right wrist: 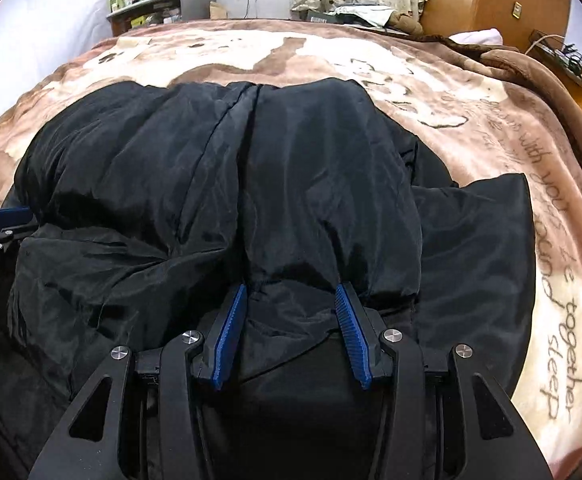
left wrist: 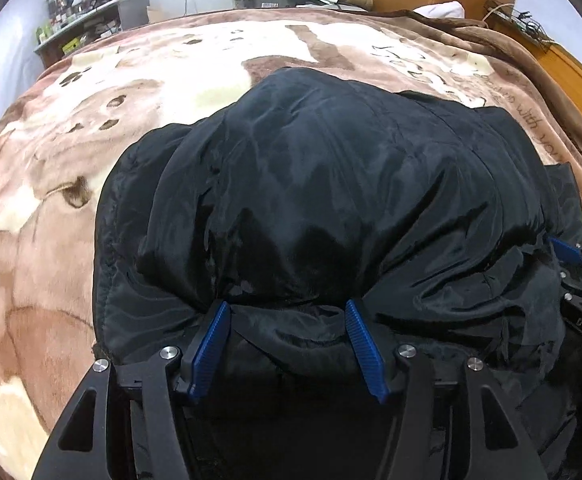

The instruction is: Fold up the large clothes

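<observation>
A brown patterned blanket (left wrist: 51,200) covered the bed. On it lay the black coat (left wrist: 331,184), bunched. The left gripper (left wrist: 287,308) and right gripper (right wrist: 291,290) each seemingly pinched 1 thick fold of it, jaws half-spread.

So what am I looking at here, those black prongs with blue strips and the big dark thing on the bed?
There is no robot arm. A person holds a two-fingered tool in each hand, and each tool carries a camera looking along its fingers, giving the two round pictures. The left tool and the right tool each have a thick fold of a black padded coat bunched between their blue pads. The coat lies on a brown and cream blanket with writing, spread over a bed.
</observation>
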`<state>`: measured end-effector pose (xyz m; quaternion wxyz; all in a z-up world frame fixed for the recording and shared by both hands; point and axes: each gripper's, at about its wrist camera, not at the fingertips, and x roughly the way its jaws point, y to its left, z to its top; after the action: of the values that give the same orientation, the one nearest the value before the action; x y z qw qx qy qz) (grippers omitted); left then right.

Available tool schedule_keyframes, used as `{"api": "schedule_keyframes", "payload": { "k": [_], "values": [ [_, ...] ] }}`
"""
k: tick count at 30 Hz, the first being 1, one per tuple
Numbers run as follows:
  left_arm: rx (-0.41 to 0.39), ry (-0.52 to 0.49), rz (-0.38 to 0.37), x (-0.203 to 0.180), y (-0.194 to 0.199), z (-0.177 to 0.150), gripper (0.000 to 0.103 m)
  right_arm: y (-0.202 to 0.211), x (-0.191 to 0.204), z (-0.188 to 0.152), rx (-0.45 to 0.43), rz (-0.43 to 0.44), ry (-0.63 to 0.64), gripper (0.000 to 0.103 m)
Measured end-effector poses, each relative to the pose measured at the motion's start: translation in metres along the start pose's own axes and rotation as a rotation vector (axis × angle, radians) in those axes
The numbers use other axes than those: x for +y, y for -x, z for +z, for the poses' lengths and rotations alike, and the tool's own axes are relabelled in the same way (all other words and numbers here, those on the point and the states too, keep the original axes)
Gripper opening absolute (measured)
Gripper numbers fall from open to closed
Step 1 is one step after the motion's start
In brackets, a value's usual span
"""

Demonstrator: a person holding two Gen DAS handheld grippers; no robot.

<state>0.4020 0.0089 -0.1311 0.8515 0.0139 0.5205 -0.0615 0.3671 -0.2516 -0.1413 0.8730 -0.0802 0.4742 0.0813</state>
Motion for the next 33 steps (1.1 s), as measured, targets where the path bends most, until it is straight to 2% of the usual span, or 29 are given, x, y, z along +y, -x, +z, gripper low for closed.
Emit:
{"api": "schedule_keyframes", "payload": {
  "k": [3, 7, 9, 12, 15, 19, 22, 25, 29, 33],
  "values": [
    [0.027, 0.018, -0.025, 0.005, 0.020, -0.001, 0.064, 0.009, 0.000, 0.008, 0.025, 0.006, 0.003, 0.047],
    [-0.034, 0.008, -0.042, 0.016, 0.065, -0.012, 0.065, 0.056, -0.007, 0.009, -0.036, 0.070, -0.036, 0.047],
    [-0.060, 0.017, -0.059, 0.024, 0.094, -0.021, 0.065, 0.078, -0.007, 0.004, -0.067, 0.067, -0.045, 0.047],
    [-0.084, 0.049, -0.065, 0.036, 0.131, -0.038, 0.072, 0.117, -0.007, -0.010, -0.105, 0.066, -0.053, 0.047],
    [-0.115, 0.059, -0.077, 0.045, 0.166, -0.058, 0.073, 0.157, -0.006, -0.029, -0.134, 0.072, -0.060, 0.047],
    [-0.119, 0.064, -0.080, 0.055, 0.204, -0.095, 0.074, 0.213, -0.006, -0.064, -0.184, 0.094, -0.083, 0.047],
    [-0.102, 0.059, -0.071, 0.059, 0.219, -0.127, 0.076, 0.238, -0.006, -0.093, -0.184, 0.093, -0.101, 0.047],
    [-0.057, 0.103, -0.093, 0.069, 0.220, -0.153, 0.077, 0.259, -0.004, -0.122, -0.180, 0.073, -0.104, 0.049],
    [-0.026, 0.108, -0.059, 0.076, 0.220, -0.185, 0.077, 0.267, -0.014, -0.155, -0.158, 0.059, -0.149, 0.051],
    [0.002, 0.176, -0.101, 0.088, 0.216, -0.206, 0.077, 0.269, -0.025, -0.189, -0.130, 0.046, -0.214, 0.051]
  ]
}}
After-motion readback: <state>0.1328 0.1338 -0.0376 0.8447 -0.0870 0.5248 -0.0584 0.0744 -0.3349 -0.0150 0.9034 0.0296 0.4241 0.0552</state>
